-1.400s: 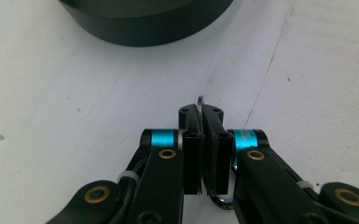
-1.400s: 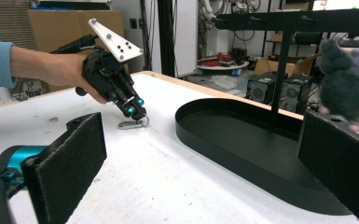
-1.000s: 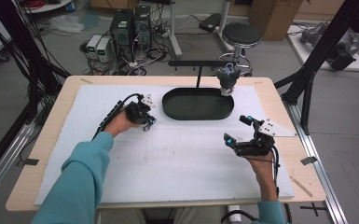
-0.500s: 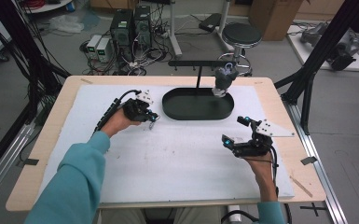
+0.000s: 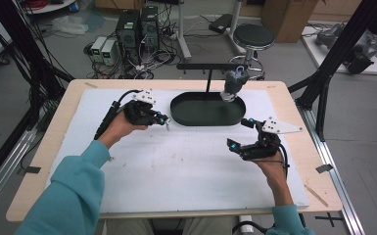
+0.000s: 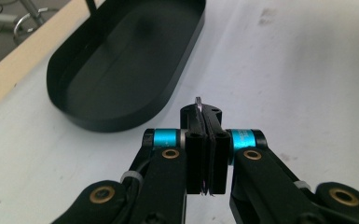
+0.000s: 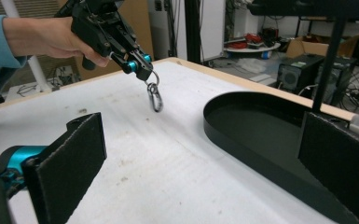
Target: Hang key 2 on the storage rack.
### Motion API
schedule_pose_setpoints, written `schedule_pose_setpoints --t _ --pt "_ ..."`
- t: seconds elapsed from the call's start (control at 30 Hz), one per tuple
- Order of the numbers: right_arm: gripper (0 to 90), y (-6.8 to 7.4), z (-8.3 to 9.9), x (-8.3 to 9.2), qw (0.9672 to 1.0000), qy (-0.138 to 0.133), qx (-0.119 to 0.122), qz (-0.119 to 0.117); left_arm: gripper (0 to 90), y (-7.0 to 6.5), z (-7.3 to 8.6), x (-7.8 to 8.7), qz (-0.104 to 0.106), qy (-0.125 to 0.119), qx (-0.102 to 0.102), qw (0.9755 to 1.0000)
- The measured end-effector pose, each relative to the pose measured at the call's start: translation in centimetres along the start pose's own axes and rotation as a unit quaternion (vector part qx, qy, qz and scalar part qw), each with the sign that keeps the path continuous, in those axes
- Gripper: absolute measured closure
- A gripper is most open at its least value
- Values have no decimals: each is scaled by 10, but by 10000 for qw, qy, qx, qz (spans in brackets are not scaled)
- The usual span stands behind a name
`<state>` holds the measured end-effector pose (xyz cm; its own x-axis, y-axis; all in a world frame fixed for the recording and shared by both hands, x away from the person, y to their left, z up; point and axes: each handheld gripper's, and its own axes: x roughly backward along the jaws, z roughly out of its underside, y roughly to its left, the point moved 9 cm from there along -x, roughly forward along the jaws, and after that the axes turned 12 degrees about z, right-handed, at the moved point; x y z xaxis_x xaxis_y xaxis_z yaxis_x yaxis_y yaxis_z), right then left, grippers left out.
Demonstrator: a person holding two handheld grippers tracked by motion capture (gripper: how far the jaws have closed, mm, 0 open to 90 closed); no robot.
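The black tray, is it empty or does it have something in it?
Empty: the black tray shows bare floor; the key ring hangs from the left tool.

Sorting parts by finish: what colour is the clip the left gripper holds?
Silver metal; the clip shows best in the right gripper view.

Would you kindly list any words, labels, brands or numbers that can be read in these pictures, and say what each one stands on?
No text can be read.
Black oval metal tray: bare, no label.
Left gripper, shut on a small metal keyring with clip: no print visible.
Right gripper, grey three-cornered plate: no writing visible.
Black computer towers on the floor: any marks too small and blurred to read.
Brown cardboard box: no print legible.
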<state>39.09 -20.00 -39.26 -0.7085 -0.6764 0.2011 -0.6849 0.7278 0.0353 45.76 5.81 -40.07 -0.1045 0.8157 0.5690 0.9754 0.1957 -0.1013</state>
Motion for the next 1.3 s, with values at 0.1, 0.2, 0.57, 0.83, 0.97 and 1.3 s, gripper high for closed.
schedule_pose_setpoints --t 0.1,0.2,0.57,0.83,0.97,1.3 --pt "8 3 -6 -3 9999 -26 54 -110 882 -9 -9 3 91 -268 -69 9996" --pt "8 6 -10 -8 9998 71 121 -161 882 -18 -14 5 180 -344 -136 9992" --pt "8 19 -37 -29 9973 244 332 -601 882 -42 -28 6 543 -663 -189 9961" --pt "37 29 -45 -39 9940 381 474 -914 882 -51 -29 6 638 -956 -135 9933" --pt "37 32 -46 -45 9922 424 553 -1032 882 -55 -32 6 707 -1079 -167 9915" --pt "78 40 -48 -57 9860 550 731 -1397 882 -66 -42 2 898 -1234 -297 9878"
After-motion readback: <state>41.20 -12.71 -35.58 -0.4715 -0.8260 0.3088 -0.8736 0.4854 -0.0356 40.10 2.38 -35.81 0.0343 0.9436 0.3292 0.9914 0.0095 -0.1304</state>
